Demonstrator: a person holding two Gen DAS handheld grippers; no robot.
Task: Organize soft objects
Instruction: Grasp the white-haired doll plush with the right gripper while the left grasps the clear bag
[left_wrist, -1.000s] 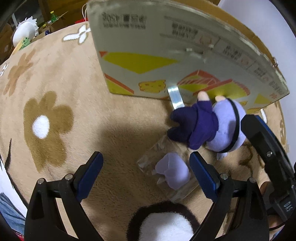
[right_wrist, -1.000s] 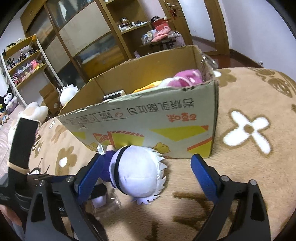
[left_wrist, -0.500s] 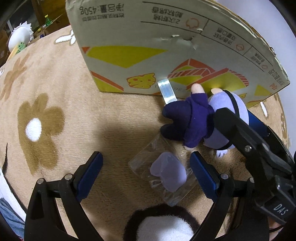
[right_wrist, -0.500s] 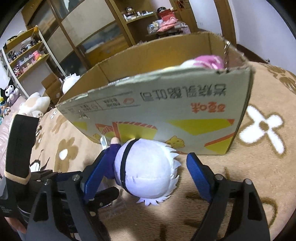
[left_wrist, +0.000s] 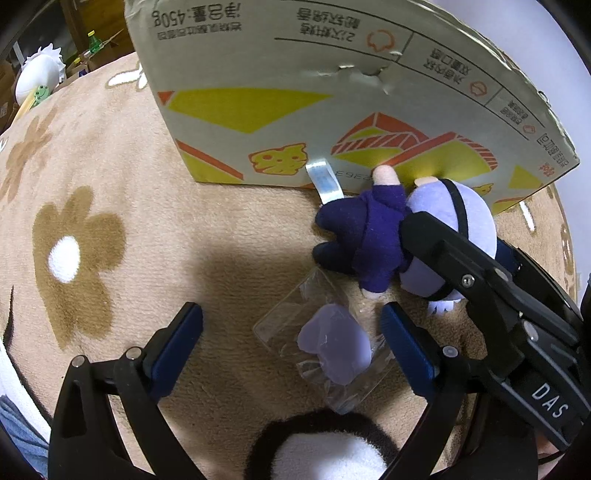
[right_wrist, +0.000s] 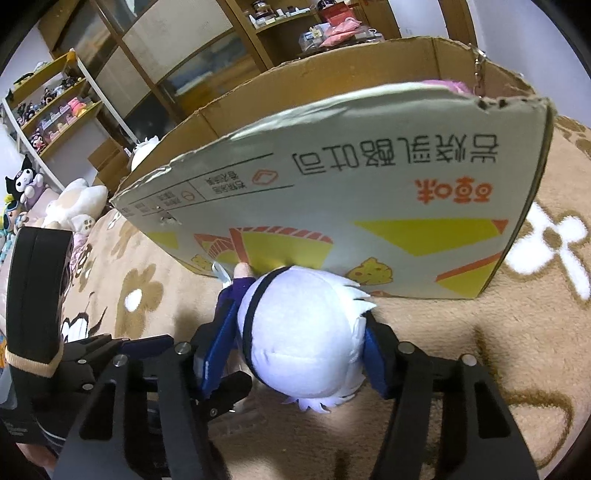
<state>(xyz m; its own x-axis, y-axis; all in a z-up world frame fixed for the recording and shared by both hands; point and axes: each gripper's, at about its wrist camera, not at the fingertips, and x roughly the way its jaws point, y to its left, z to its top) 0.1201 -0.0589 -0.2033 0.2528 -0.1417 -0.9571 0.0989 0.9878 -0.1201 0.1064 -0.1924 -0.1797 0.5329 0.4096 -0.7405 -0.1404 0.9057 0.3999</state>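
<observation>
right gripper: the right gripper (right_wrist: 301, 350) straddles the pale head of the plush doll (right_wrist: 299, 332); its jaws are closing, both blue pads flat against the sides of the head, so the doll is pinched between them.
left gripper: the left gripper (left_wrist: 291, 350) hovers with jaws wide apart and nothing held; the clear packet (left_wrist: 325, 350) with a lilac piece inside lies on the rug between its fingers, closer to the right-hand finger in that view.
doll's place: lying on the flowered rug (left_wrist: 129, 229), just in front of the cardboard box (right_wrist: 369, 206), one small hand touching the box's printed wall.
long axis: the doll lies alongside the box wall, head toward the right gripper, dark-clothed body and legs pointing away toward the left gripper's side.
nearer hand: the right one, already on the doll; the left is nearer the packet.
edges: the box's torn top rim stands high above the doll, so my judgement is that the lift must clear it before moving inward.
open room: bare rug lies to the near side; the box is open-topped, with a pink plush (right_wrist: 450, 85) already inside near one corner.
</observation>
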